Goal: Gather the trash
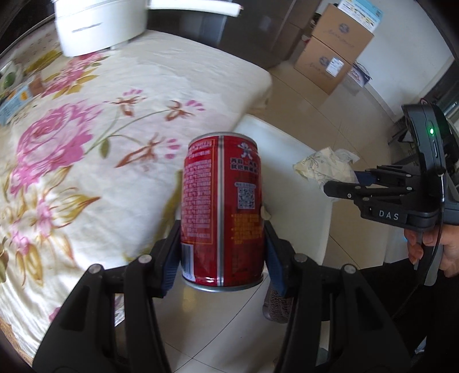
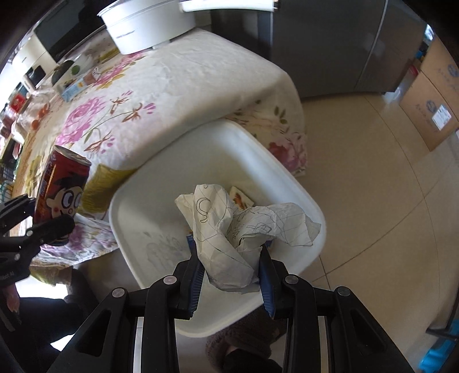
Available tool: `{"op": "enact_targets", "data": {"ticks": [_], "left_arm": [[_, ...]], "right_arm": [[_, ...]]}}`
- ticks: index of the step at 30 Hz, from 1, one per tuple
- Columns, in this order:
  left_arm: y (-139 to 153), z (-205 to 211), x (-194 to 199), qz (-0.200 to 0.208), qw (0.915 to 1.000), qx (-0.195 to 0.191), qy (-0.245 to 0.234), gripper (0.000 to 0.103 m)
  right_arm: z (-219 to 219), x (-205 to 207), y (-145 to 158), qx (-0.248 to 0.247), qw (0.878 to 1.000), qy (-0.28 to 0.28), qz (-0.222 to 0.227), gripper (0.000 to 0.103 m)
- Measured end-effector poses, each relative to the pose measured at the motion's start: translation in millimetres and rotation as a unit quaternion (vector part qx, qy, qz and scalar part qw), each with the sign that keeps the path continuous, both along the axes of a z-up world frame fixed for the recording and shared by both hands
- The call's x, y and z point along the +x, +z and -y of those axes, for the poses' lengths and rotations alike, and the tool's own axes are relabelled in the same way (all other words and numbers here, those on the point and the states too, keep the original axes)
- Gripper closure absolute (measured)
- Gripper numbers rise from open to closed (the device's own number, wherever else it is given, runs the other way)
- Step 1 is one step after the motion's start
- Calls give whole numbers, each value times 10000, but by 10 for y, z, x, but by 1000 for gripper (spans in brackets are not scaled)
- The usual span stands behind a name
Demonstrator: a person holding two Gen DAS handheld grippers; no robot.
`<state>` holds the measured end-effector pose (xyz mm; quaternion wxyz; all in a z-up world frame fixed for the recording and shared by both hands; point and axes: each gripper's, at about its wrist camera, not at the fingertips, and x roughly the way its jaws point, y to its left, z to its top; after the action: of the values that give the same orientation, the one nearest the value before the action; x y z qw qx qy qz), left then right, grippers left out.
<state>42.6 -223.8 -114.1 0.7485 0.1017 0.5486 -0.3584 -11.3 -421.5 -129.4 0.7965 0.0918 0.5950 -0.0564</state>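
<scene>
My left gripper is shut on a red drink can and holds it upright by the table's edge, over the near rim of the white bin. The can also shows in the right wrist view. My right gripper is shut on a crumpled sheet of scribbled paper and holds it above the open white bin. The paper and right gripper also show in the left wrist view. A small printed wrapper lies inside the bin.
A table with a floral cloth stands behind the bin, with a white appliance, a blue box and food items at its far side. Cardboard boxes stand on the tiled floor beside a grey fridge.
</scene>
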Motion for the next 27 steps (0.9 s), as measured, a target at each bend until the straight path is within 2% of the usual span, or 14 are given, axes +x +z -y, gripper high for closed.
{"op": "enact_targets", "data": {"ticks": [8, 9, 10, 12, 18, 24, 25, 27], "left_arm": [[-119, 350, -17, 230, 9991, -35, -351, 49], [-117, 364, -8, 262, 9990, -9, -353, 44], [-108, 369, -2, 300, 9990, 13, -346, 33], [-52, 344, -1, 477, 9985, 6, -266, 19], [29, 190, 71, 655, 9977, 146, -86, 18], [38, -50, 141, 653, 9975, 186, 214, 18], [41, -89, 146, 653, 9974, 199, 245, 18], [45, -161, 160, 645, 9971, 220, 326, 18]], "right_arm": [[103, -34, 6, 14, 10000, -88, -1, 67], [102, -34, 8, 13, 10000, -75, -1, 67], [99, -34, 9, 11, 10000, -62, -1, 67], [79, -17, 1, 0, 10000, -45, -14, 67], [58, 10, -26, -35, 10000, -41, -68, 66], [24, 33, -2, -36, 10000, -50, -29, 66], [26, 34, 4, -26, 10000, -68, -29, 63], [28, 35, 20, -6, 9999, -110, -14, 50]]}}
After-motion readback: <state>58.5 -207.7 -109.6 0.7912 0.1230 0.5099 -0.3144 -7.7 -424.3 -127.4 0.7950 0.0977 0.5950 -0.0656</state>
